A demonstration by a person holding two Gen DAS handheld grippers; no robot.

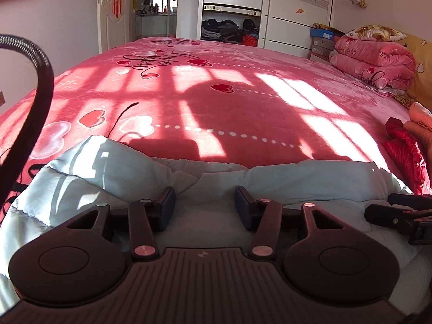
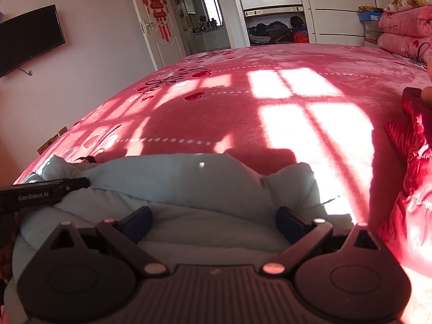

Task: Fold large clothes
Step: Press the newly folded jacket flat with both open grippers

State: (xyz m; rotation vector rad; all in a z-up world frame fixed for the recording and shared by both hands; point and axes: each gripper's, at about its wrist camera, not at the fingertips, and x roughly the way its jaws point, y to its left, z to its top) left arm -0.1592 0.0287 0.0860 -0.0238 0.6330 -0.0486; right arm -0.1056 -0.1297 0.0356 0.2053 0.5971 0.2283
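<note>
A pale blue padded jacket (image 1: 129, 167) lies bunched at the near edge of the pink bed (image 1: 216, 102). It also shows in the right wrist view (image 2: 175, 178). My left gripper (image 1: 205, 205) is open, its fingers spread over the jacket's fabric and holding nothing. My right gripper (image 2: 214, 222) is open wide over the same jacket, more to the right. The right gripper's fingers show at the right edge of the left wrist view (image 1: 399, 210). The left gripper's body (image 2: 40, 193) shows at the left of the right wrist view.
A red shiny garment (image 1: 407, 154) lies at the bed's right side, also in the right wrist view (image 2: 413, 156). Folded pink quilts and a pillow (image 1: 375, 59) are stacked at the far right. An open wardrobe (image 1: 232, 8) stands behind the bed. A black cable (image 1: 37, 86) hangs at left.
</note>
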